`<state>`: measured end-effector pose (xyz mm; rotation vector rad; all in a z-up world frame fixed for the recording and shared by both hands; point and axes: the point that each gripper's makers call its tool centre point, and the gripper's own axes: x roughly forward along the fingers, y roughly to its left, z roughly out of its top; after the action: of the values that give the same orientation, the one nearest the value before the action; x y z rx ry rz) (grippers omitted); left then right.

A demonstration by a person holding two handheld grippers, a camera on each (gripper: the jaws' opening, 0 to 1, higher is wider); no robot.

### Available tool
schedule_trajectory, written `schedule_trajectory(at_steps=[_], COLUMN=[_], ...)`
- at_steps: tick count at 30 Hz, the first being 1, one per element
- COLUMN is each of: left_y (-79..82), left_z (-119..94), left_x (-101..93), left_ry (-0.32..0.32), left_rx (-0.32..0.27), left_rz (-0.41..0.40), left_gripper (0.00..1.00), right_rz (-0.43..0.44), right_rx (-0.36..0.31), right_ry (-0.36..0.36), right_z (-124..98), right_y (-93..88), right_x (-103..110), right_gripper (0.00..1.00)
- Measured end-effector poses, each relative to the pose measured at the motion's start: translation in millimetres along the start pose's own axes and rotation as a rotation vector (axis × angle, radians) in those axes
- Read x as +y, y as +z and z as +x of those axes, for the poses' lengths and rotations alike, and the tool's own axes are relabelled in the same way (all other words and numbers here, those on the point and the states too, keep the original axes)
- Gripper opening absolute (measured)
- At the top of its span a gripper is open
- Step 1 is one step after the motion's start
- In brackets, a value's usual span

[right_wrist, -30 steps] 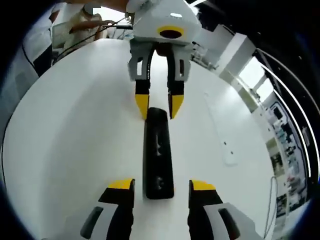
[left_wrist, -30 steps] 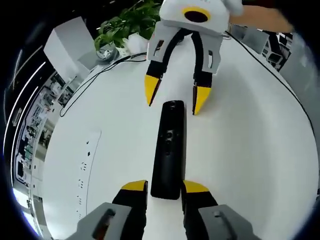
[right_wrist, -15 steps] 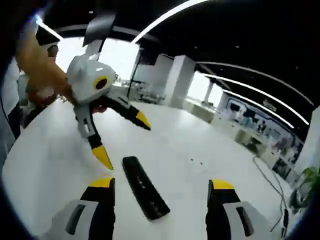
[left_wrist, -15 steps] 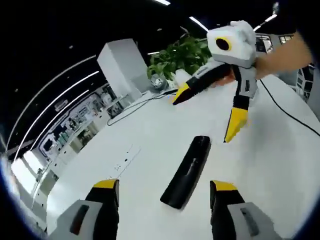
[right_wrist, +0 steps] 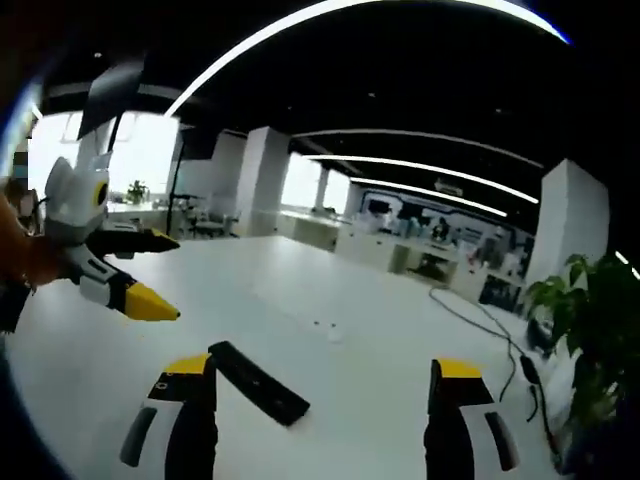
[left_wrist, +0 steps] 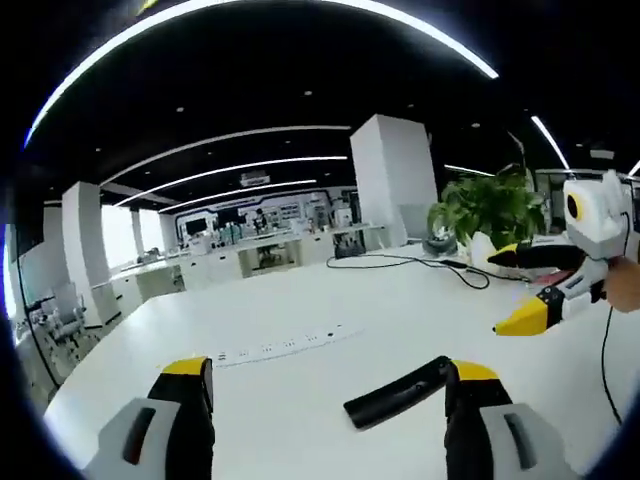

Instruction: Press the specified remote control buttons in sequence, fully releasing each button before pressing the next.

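Observation:
A black remote control (left_wrist: 398, 393) lies flat on the white table (left_wrist: 300, 380); in the right gripper view the remote control (right_wrist: 257, 381) lies between my jaws, nearer the left one. My left gripper (left_wrist: 330, 385) is open, lifted back from the remote, which lies by its right jaw. My right gripper (right_wrist: 318, 385) is open too and holds nothing. The right gripper (left_wrist: 540, 300) shows at the right of the left gripper view, open, above the table. The left gripper (right_wrist: 135, 275) shows at the left of the right gripper view, open.
A white power strip (left_wrist: 280, 345) lies set into the table. A black cable (left_wrist: 420, 265) runs toward a potted plant (left_wrist: 490, 210) at the table's far end. The plant (right_wrist: 590, 320) stands at the right in the right gripper view. A hand (left_wrist: 628, 290) holds the right gripper.
Both grippers have pulled up and away from the remote and opened wider. The views have swung from looking down at the table to looking out across the room.

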<state>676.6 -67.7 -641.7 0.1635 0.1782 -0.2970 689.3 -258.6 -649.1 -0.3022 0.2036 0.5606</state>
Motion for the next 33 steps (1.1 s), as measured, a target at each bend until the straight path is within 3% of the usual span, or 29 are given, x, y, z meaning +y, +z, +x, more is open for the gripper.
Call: schedule_trajectory(at_steps=[5, 14, 19, 23, 26, 33], left_y=[28.5, 56.9, 59.5, 61.6, 66.6, 52.8], left_z=[-40.9, -125.5, -168.4, -198.1, -221.3, -259.8], left_x=[2.7, -4.8, -18.5, -32.5, -43.6, -78.7], left_ry=[0.035, 0.089, 0.09, 0.071, 0.071, 0.055], left_rx=[-0.055, -0.084, -0.062, -0.041, -0.063, -0.04], left_rz=[0.014, -0.016, -0.073, -0.085, -0.081, -0.114], left_gripper=[1.0, 1.0, 1.0, 1.0, 1.0, 1.0], right_rz=[-0.018, -0.089, -0.075, 0.006, 0.042, 0.072], right_rx=[-0.025, -0.044, -0.054, -0.031, -0.022, -0.055], right_ry=[-0.035, -0.12, -0.129, -0.118, -0.126, -0.146], right_z=[-42.0, -129.0, -172.8, -206.1, -229.5, -261.5], right_y=[25.8, 64.0, 65.4, 55.3, 52.1, 56.3], right_x=[-7.0, -4.1, 12.1, 29.8, 42.6, 65.7], right_gripper=[0.82, 0.8, 0.79, 0.79, 0.78, 0.76])
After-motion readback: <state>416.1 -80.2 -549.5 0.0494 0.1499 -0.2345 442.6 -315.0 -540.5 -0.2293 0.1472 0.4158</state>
